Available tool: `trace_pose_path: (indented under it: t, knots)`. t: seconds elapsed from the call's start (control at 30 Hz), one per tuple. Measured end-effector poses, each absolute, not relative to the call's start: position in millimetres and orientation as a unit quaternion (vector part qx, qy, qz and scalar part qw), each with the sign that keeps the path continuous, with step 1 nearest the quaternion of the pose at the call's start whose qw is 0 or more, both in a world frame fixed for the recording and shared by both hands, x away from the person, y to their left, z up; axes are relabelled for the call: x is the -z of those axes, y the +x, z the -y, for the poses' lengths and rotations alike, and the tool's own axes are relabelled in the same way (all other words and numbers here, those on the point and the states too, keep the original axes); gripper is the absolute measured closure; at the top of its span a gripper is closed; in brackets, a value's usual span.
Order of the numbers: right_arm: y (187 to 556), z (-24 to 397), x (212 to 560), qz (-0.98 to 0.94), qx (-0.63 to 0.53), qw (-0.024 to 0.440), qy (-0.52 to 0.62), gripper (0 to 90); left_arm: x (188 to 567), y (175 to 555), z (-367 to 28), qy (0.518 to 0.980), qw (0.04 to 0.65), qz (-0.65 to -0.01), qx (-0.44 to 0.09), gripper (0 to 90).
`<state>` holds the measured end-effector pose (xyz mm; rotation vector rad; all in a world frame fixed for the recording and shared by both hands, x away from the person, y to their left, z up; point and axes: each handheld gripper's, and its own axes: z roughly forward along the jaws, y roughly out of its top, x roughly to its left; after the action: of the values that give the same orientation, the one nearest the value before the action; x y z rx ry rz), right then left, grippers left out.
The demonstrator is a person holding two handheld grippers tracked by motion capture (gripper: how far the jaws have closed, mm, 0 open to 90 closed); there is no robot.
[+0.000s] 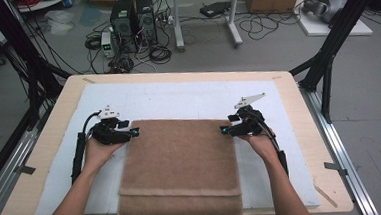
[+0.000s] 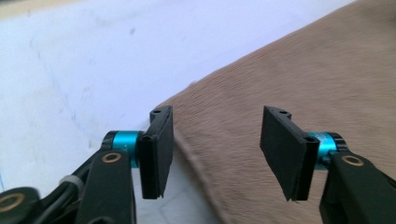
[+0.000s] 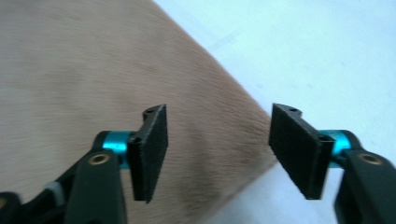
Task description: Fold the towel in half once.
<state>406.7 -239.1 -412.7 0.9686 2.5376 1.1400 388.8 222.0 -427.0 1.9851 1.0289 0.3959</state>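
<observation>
High view first: I see a pale wooden table (image 1: 46,161) with a white mat (image 1: 178,95) spread over it, grey floor beyond, computer towers (image 1: 133,23) and tangled cables (image 1: 157,52) at the far side, black frame legs (image 1: 334,38) at the right. Working left to right, my left gripper (image 1: 136,133) sits at the brown towel's (image 1: 179,158) far left corner. In the left gripper view its jaws stand well apart, nothing pinched, with the towel edge (image 2: 196,154) lying below the gap. My right gripper (image 1: 223,130) sits at the far right corner; its jaws are likewise parted and hold nothing, the towel corner (image 3: 224,140) beneath them. That towel lies flat, folded, plush and tan, its near end hanging over the table's front edge.
</observation>
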Motion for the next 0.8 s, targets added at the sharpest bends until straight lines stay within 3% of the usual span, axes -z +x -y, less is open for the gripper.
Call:
trace_pose_path:
  t: [0.27,0.33,0.43,0.47,0.63,0.8]
  knots:
    - [424.6,241.8,441.2,-0.858,-0.362,0.089,0.354,35.0,450.1,405.2,-217.3,0.789,0.419,-0.426,-0.141,44.3]
    - [425.4,242.0,441.9,-0.855,-0.368,0.092,0.353,42.4,450.7,406.1,-217.7,0.784,0.423,-0.429,-0.146,52.5]
    - [426.1,238.6,441.1,-0.865,-0.376,0.064,0.325,72.6,449.6,410.0,-217.6,0.789,0.431,-0.421,-0.118,74.2]
    - [426.1,235.2,439.8,-0.871,-0.375,0.058,0.312,75.9,447.5,410.6,-214.8,0.792,0.425,-0.42,-0.126,80.2]
    - [431.8,230.6,424.3,-0.869,-0.372,0.079,0.316,79.4,425.5,416.2,-214.6,0.779,0.433,-0.42,-0.169,83.7]
    - [445.5,228.6,374.6,-0.852,-0.402,0.117,0.314,79.7,373.7,431.1,-218.4,0.765,0.449,-0.41,-0.213,83.9]
